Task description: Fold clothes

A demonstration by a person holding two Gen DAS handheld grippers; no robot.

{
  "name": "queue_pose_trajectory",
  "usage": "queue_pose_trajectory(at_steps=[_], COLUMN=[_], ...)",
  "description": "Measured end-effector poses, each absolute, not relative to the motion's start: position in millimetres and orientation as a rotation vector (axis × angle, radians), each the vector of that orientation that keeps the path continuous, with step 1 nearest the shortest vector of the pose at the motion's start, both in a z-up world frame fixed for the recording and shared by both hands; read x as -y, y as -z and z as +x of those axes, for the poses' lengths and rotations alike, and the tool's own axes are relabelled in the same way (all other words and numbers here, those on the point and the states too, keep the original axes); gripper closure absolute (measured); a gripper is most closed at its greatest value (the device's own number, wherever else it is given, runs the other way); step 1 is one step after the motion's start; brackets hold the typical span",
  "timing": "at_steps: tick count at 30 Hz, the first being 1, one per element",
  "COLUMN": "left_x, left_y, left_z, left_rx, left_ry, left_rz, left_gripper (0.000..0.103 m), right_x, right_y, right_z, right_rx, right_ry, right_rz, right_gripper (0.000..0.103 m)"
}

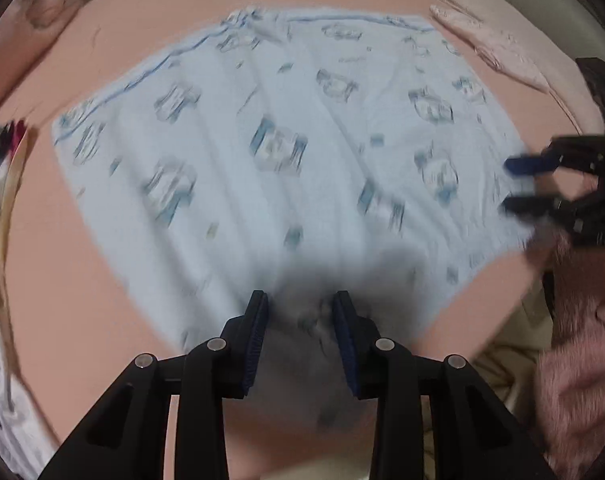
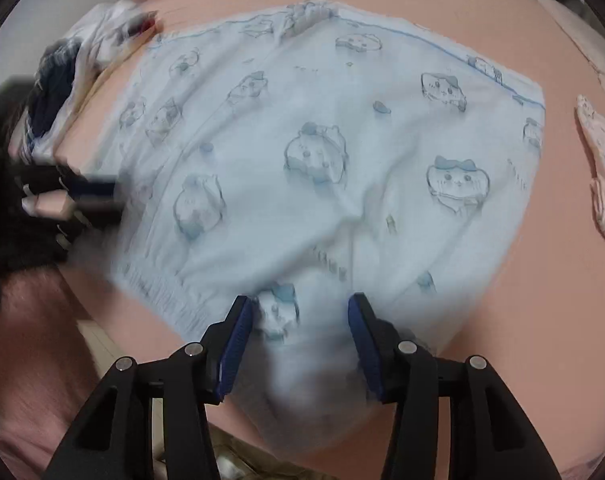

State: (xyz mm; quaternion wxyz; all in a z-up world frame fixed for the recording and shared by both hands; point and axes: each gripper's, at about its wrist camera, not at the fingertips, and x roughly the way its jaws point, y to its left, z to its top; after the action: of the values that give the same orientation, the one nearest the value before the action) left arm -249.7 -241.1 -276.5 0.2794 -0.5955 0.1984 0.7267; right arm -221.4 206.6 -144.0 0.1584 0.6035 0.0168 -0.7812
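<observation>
Right now, garment: light blue printed garment (image 1: 286, 140) lies spread flat on the pink bed sheet (image 1: 62, 300), cartoon faces up, its near hem at both of your tools.
Left tool (image 1: 300, 312): fingers spread, a bunch of the near hem between them; you can't tell from the blurred view whether the pads actually touch the cloth.
Right tool (image 2: 298, 312): fingers also spread, with a raised hump of the same hem bulging between them, not pinched flat.
Key relation: the garment stretches away from both tools; its trimmed far edge (image 2: 442, 40) is on the opposite side, so a fold would likely carry the near hem forward over the body.
Spacing: your tools sit at separate points along the one near edge, each visible at the side of the other's view, left (image 2: 82, 192) and right (image 1: 542, 180).
Nearer arm: neither; both are at the hem.
Neighbours: pale pink cloth (image 2: 598, 160) lies beside the garment's right side, a mixed clothes heap (image 2: 82, 60) off its left corner.
Risk: in my judgement, an uneven lift would skew the fold.
</observation>
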Motion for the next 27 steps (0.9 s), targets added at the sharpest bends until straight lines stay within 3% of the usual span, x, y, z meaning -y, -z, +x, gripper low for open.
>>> queue_pose_trajectory(at_steps=[3,7,9,11,14,18,21,24,27], left_x=[250,206,188,190,216,227,207,181,170], left_y=[267,254,277,291,289,273,256,253,263], left_z=[-248,-251,-254,-246,-239,-241,-256,-281,-314], left_rx=[-0.529,-0.432,-0.525,-0.617,-0.585,-0.434,-0.334,-0.357,-0.345], left_ry=[-2.008,-2.039,-1.985,-1.953,-1.936,-1.957,-2.062,-2.142,-2.117], left_rz=[-1.585,-1.387,-1.472,-1.51,-1.577,-1.568,-1.437,-1.349,-1.374], left_gripper=[0.072,0.072,0.071,0.069,0.062,0.062,0.062,0.062,0.062], right_x=[-220,-211,-182,-178,-195,-220,-207,-186,-150], right_y=[128,108,122,160,160,156,129,113,108], right_z=[-217,-223,-240,-249,-226,-212,-227,-257,-284], right_rx=[-0.007,0.019,-0.031,-0.089,-0.163,-0.08,-0.026,0.059,0.005], right_ry=[2.264,2.319,2.313,2.206,2.192,2.046,2.157,2.264,2.355], right_rz=[1.73,1.614,1.592,1.766,1.739,1.879,1.68,1.522,1.466], right_gripper=[0.054,0.053,0.048,0.048,0.048,0.048,0.048,0.048,0.048])
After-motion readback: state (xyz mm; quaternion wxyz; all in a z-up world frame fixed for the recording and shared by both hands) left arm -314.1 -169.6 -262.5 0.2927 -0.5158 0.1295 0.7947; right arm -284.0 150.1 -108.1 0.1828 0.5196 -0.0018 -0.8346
